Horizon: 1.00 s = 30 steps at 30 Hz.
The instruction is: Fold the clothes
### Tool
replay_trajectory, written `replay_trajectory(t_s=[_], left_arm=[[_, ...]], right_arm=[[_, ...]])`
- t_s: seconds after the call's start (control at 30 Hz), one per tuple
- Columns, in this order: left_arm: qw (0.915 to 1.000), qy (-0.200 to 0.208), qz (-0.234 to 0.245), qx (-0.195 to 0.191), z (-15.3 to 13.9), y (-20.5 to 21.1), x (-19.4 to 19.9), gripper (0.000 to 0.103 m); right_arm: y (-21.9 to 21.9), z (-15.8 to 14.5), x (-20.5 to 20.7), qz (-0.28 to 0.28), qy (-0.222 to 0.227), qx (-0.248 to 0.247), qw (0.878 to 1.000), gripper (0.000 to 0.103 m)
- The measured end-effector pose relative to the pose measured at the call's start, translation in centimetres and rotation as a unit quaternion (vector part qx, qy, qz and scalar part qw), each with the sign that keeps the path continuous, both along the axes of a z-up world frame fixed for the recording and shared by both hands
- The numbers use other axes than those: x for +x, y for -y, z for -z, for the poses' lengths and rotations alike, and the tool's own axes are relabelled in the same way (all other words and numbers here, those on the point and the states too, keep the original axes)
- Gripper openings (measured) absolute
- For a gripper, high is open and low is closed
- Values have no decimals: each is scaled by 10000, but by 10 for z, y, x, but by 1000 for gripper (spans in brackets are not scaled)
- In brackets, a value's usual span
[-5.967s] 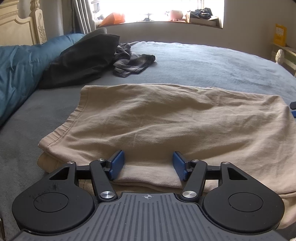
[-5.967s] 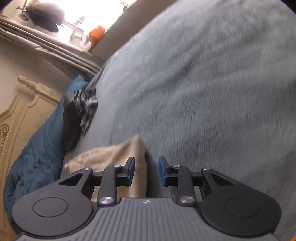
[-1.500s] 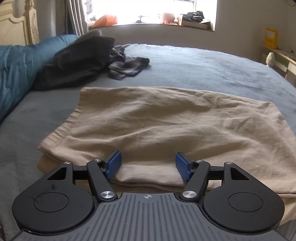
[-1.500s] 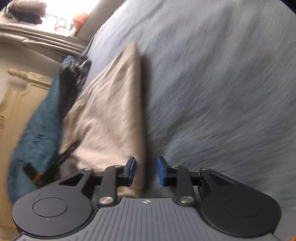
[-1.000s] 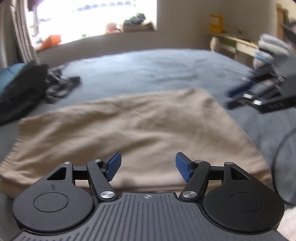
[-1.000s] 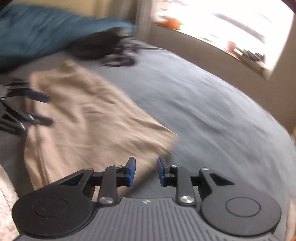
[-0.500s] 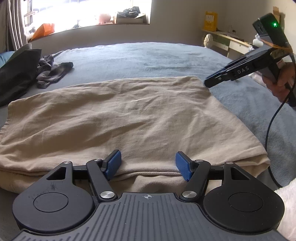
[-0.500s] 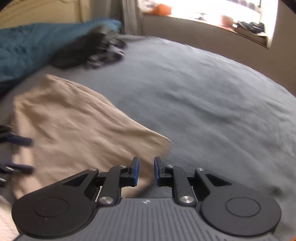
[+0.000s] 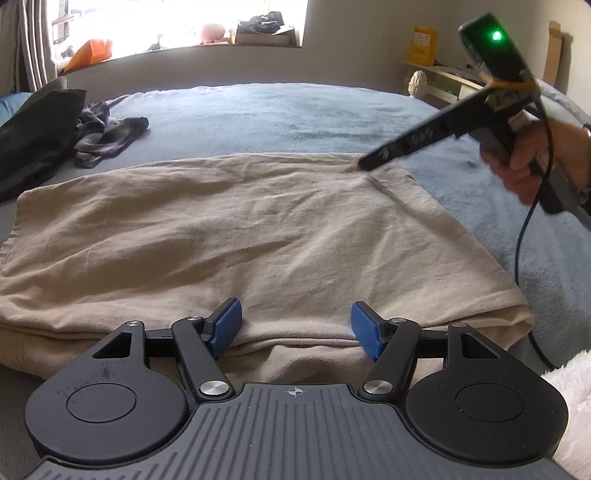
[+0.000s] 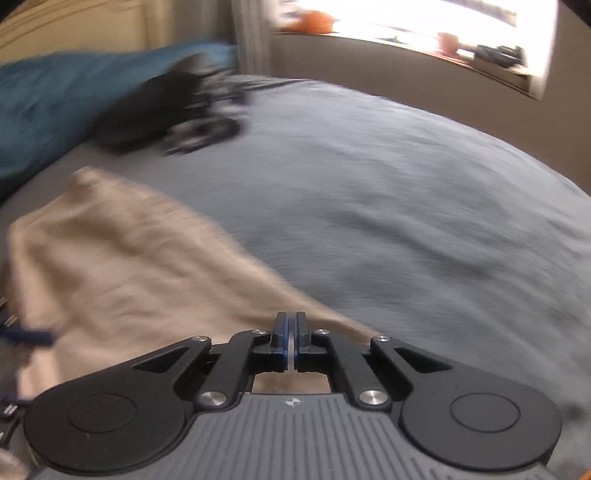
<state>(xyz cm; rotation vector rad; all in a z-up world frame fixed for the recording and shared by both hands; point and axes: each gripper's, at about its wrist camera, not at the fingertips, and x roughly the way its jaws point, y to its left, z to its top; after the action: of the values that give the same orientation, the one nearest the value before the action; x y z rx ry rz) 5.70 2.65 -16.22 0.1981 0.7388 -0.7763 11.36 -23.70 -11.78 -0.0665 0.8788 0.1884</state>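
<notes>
On the bed (image 9: 295,110), the folded beige garment (image 9: 258,229) lies flat; left tongs (image 9: 295,325) gape wide over its near edge, right tongs (image 10: 290,341) pinched together at its far corner.

Light: daylight from the window (image 9: 177,22) far beyond the fingers, blown out to white.
Shadows: soft, faint under the beige cloth (image 9: 258,229) edge.
Left view: sharp; the right gripper (image 9: 364,164) slightly smeared.
Right view: motion-blurred throughout.
Edges: fisheye bending, dark corners.
</notes>
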Motion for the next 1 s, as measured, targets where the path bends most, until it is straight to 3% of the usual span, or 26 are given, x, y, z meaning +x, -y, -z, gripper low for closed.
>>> replay_trajectory(t_s=[0.03,0.1,0.2,0.3,0.4,0.47,0.57,0.7,0.9,1.0], left_arm=[[10000,-21,-5,-8,-1,-1,0,66],[10000,-67,-20,-36,-2,-4,-1,66],[9999,-114,-44,-89,-4,-10,-3,66],[9999,-112,-58,-97,-4,-13,-7,66],[9997,-159,-112,-115,-4,-15,-10,66],[9996,-174,-196,-106,-6,-18,-11,66],[9990,-30,-441,-71,-16,-26,-15,64],[9975,329,-594,-198,-31,-43,-21,65],[9969,131,-755,-175,-15,-40,11,65],[9965,-17,-810,-179,-1,-42,16,64]], right_arm=[[-5,8,3,27,-104,-95,9999,0],[-2,21,13,585,-145,-564,9966,0],[1,4,15,1352,214,-624,9886,3],[-22,-16,4,568,318,-56,9979,3],[-67,-22,-8,-754,188,-100,9969,4],[-89,-14,-7,-1163,46,-255,9929,4],[-104,-3,9,-1033,-131,-361,9939,4],[-117,-20,22,-1081,-37,-102,9941,4],[-160,-1,62,-1598,-267,-105,9867,4],[-165,14,87,-1285,-256,-244,9911,4]])
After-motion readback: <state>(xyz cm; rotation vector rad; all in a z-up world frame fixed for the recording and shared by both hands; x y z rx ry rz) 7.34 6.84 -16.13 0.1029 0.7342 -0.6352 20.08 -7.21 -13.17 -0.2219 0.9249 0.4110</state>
